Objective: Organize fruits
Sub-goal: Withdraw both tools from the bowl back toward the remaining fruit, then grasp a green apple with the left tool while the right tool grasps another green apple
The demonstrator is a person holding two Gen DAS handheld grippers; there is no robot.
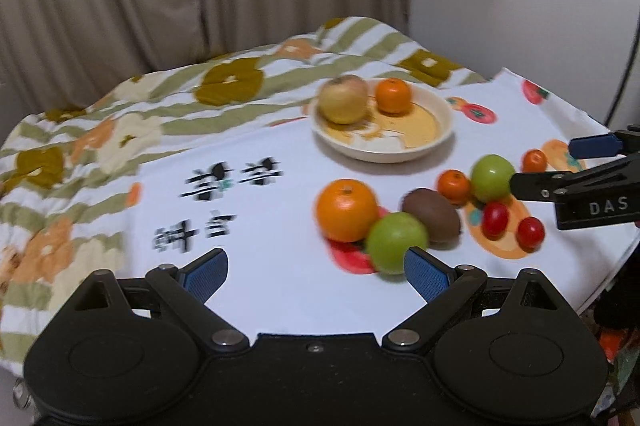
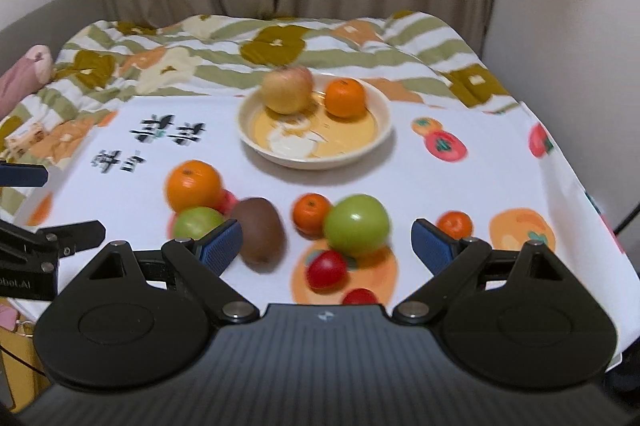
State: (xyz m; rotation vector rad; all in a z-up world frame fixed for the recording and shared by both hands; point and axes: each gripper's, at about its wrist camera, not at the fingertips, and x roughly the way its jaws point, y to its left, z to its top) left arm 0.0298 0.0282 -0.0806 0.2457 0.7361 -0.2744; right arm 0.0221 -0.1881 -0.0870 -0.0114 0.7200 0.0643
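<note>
A cream bowl holds a yellow apple and a small orange. On the white cloth lie a big orange, a kiwi, two green apples, small tangerines and red cherry tomatoes. My left gripper is open and empty near the closer green apple. My right gripper is open and empty, with the kiwi, a green apple and a tomato between its fingers' span.
A flowered quilt covers the bed behind and left of the cloth. Curtains hang at the back. The cloth's right edge drops off. The right gripper shows at the right of the left wrist view.
</note>
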